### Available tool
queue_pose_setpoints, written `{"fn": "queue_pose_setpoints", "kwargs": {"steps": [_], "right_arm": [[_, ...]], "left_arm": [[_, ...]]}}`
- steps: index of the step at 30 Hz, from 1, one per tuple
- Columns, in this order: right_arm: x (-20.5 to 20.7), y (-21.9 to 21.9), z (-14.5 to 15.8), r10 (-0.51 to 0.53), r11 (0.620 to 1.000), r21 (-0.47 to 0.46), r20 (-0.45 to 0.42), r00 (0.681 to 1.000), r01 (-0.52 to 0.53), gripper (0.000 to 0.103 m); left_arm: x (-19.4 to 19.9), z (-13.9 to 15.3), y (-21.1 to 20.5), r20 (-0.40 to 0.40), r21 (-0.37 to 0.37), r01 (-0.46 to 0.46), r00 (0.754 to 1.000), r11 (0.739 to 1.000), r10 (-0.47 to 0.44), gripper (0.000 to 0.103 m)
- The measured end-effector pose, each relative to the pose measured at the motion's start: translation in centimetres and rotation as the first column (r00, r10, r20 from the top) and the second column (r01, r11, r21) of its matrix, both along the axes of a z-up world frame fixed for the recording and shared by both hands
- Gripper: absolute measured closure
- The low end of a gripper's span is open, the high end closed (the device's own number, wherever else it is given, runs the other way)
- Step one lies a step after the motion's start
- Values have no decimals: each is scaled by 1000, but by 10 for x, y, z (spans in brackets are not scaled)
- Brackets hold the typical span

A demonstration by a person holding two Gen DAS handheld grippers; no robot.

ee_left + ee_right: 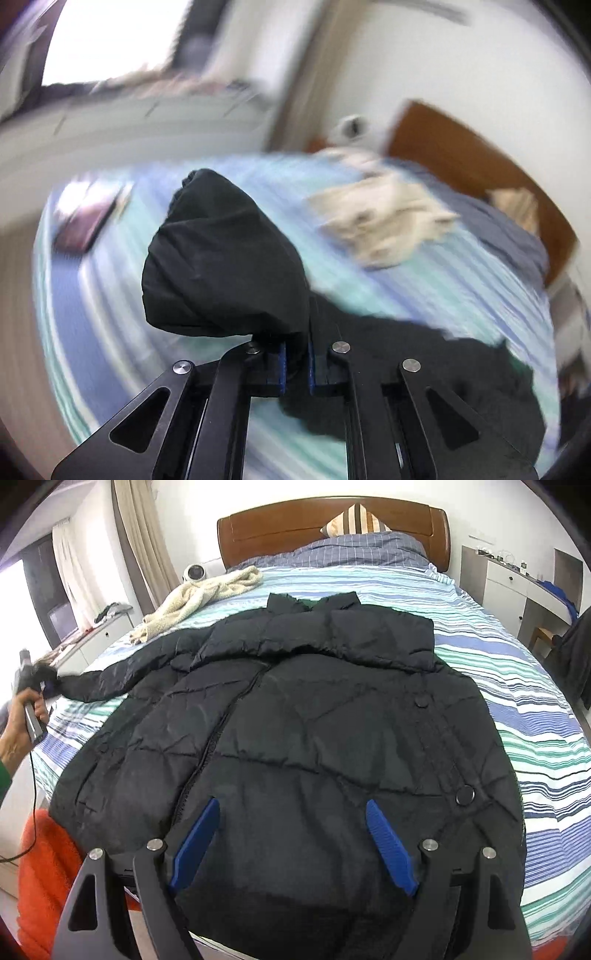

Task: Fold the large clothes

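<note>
1. Lying face up on the striped bed [517,672], the black puffer jacket [303,716] has its collar toward the wooden headboard [295,520] and its hem at the near edge, below the right hand-held gripper [293,843].
2. The left hand-held gripper [295,363] has its blue pads pressed together on the cuff of the sleeve [225,266], which bulges up black and puffy in front of it. From the right wrist view that sleeve [110,681] stretches out to the bed's left side, where the person's hand [22,716] holds the tool.
3. The right hand-held gripper hangs with its jaws spread wide over the hem, pinching nothing.
4. To do this step well, I judge the sleeve should be carried across the chest in one smooth arc and laid flat, its seam lined up with the jacket's side, while the right tool pins the body so the slippery shell does not slide.
5. A cream fleece blanket [199,594] lies near the jacket's left shoulder, apart from it; it could be in the way if the sleeve swings wide.
6. An orange fleecy thing [44,878] sits off the bed's near corner, and a dark cable [34,775] dangles below the person's hand and might snag.
</note>
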State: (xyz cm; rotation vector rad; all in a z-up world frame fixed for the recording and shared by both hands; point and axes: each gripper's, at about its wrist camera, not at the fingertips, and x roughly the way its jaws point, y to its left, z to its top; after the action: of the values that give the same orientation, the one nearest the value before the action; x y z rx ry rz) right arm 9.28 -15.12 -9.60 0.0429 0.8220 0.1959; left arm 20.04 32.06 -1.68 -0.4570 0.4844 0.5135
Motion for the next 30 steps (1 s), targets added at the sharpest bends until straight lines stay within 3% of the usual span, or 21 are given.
{"fn": "queue_pose_setpoints", "kwargs": {"steps": [3,6,9,10,13,17,20,22,23,24,27,30], "right_arm": [[-3,-9,4,-23,999,28,19,1000,23,20],[-5,-19,6,-54,997,54,26,998,52,20],[-8,-31,7,-81,994,75,29,996,78,20],[-10,-34,8,-88,993,77,32,996,85,20],[-15,-47,12,-116,990,91,47,992,111,20],[-24,-67,15,-160,983,104,60,985,153,20],[-26,-81,11,-195,975,114,51,979,188,20],[-26,-90,8,-217,970,124,41,975,211,20],[-26,-94,6,-223,968,127,37,974,217,20],[-24,-98,5,-230,966,132,33,973,224,20],[-14,-107,7,-232,965,133,38,972,226,20],[10,-117,17,-222,964,159,42,974,213,20]], "left_arm": [[20,52,-75,55,157,169,982,973,-179,97],[36,86,-161,72,274,331,929,903,-362,97],[52,95,-245,41,366,459,861,809,-507,97],[60,91,-279,12,393,507,831,767,-556,97],[74,65,-349,-73,401,614,761,680,-645,97],[96,7,-423,-231,370,720,684,587,-692,96],[96,-49,-465,-380,322,783,621,532,-685,89],[93,-80,-481,-471,258,828,557,497,-684,63],[89,-89,-488,-498,249,836,543,489,-676,39],[81,-92,-491,-506,256,838,540,481,-672,24],[58,-84,-486,-465,257,854,520,453,-716,8],[36,-67,-465,-418,216,867,498,449,-760,6]]}}
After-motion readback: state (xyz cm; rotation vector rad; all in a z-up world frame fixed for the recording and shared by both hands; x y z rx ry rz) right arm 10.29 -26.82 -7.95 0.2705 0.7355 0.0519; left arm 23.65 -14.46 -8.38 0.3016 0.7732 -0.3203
